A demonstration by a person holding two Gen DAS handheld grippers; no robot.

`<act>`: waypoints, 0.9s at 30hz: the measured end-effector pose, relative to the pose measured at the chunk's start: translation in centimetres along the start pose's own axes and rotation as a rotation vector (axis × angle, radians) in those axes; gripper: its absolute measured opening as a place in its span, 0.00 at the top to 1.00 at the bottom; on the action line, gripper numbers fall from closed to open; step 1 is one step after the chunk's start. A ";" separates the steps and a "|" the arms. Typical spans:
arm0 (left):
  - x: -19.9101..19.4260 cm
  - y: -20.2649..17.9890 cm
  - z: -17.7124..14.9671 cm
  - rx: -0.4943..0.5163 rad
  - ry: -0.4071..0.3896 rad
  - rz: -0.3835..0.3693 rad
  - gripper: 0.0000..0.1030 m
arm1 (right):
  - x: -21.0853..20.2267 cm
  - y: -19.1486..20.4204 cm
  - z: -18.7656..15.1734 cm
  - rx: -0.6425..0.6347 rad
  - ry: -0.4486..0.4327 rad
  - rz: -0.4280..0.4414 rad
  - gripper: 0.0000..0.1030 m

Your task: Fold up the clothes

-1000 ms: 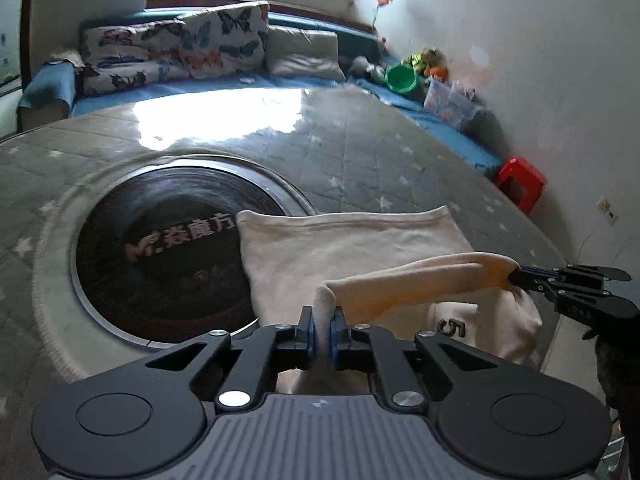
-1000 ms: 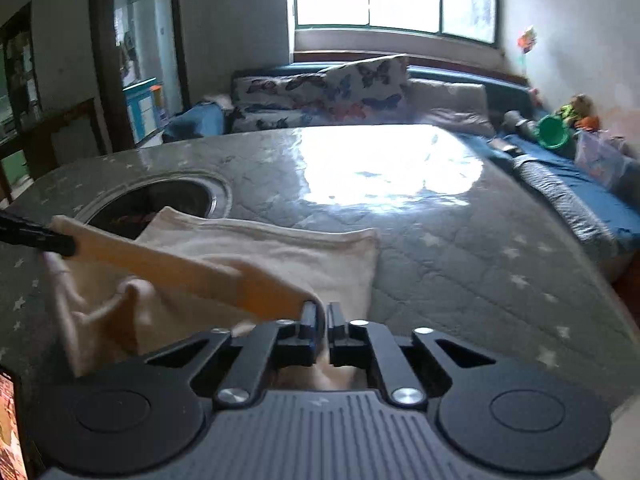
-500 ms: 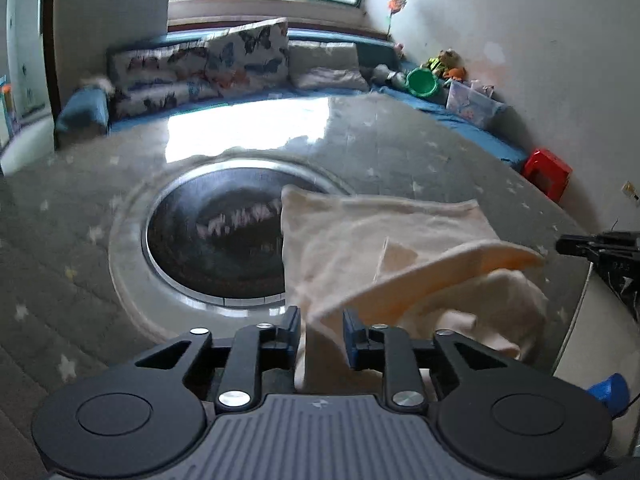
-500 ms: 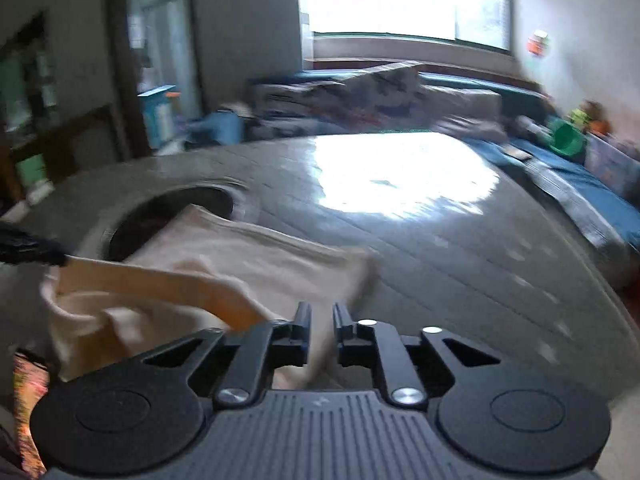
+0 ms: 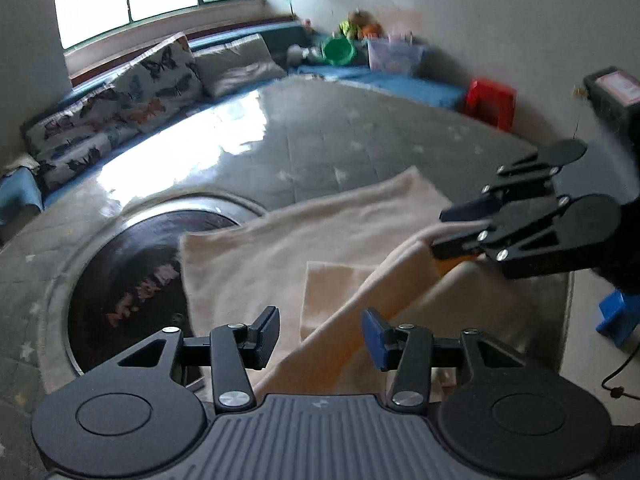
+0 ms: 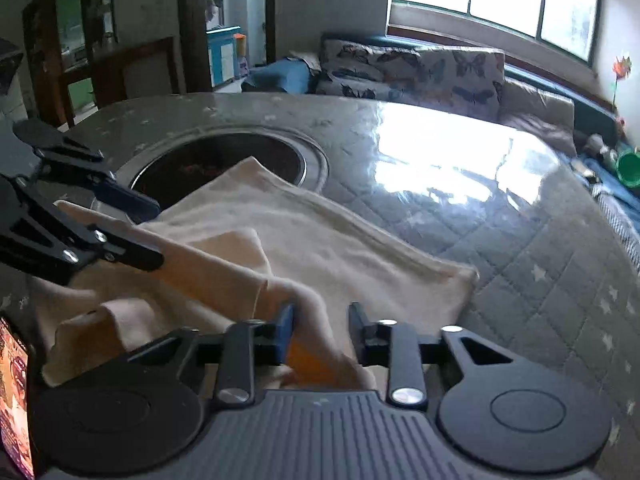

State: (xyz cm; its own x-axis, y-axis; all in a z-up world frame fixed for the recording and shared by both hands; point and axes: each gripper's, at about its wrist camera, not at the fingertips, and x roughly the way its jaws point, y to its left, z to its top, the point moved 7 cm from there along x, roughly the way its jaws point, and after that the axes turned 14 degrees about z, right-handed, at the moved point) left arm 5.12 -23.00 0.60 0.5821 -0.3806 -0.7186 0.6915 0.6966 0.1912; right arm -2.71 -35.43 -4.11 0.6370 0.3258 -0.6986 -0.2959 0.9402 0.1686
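My left tongs (image 5: pixel 320 332) stand wide open, with a ridge of the cream garment (image 5: pixel 320 236) running up between the two fingers but not pinched. My right tongs (image 6: pixel 320 328) are open too; a fold of the same cloth passes between them, just beside the blue pad, not clamped.

The garment lies on the round quilted table (image 6: pixel 500 216), one part covering the edge of the dark round well (image 5: pixel 132 276) in the table's middle. I see only printed letters on the floor of the well. The far hem (image 6: pixel 360 220) is straight, and behind it the table is free up to the sofa cushions (image 6: pixel 420 72). A green basin (image 5: pixel 339 50) stands in the corner; its inside is not clear.
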 end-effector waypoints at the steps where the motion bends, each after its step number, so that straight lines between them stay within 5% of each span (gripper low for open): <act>1: 0.4 -0.2 -0.2 0.002 0.006 -0.021 0.69 | -0.1 0.0 -0.3 0.002 -0.003 -0.001 0.88; 4: 0.5 -0.4 -0.7 -0.002 0.002 -0.030 0.93 | -0.7 -0.1 -0.8 0.000 -0.025 -0.020 0.96; 12: -3.2 6.2 -1.3 -0.221 -0.084 0.141 0.96 | -6.0 -3.2 -1.6 0.088 -0.157 -0.228 0.97; 19: -6.9 13.2 -5.9 -0.445 -0.077 0.318 0.96 | -10.0 -5.3 -4.8 0.200 -0.216 -0.389 0.97; 27: -8.8 16.4 -13.1 -0.557 0.036 0.430 0.96 | -10.3 -4.9 -8.9 0.335 -0.127 -0.376 0.95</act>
State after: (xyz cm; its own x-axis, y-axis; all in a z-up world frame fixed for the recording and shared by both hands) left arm 5.74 -0.23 1.34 0.7336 0.0125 -0.6795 0.0756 0.9921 0.0998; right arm -14.15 -44.31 -3.98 0.7434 -0.0508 -0.6670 0.2006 0.9682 0.1498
